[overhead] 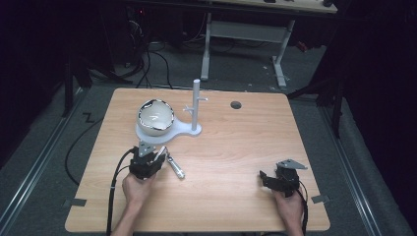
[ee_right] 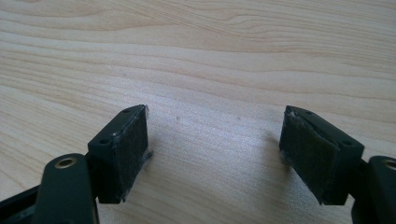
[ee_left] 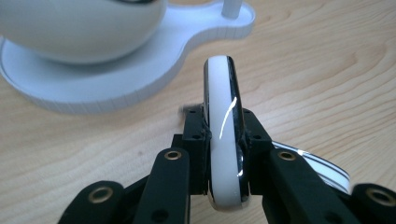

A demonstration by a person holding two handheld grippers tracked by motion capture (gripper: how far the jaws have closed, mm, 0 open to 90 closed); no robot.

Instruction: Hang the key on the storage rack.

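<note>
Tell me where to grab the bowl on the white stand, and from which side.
Take the bowl by its rim, from above at the near edge, one jaw inside, one outside. It sits upright and open on the stand, its round wall looks too wide to span, and the post crowds its right. Probably use the open right tongs; the left tongs are shut on the spoon.

The spoon, white with a dark, shiny edge, is standing on its side and sitting pinched between two black pads. In the high view the spoon is angling down to the wooden table, just in front of the white stand that is carrying the bowl.
</note>
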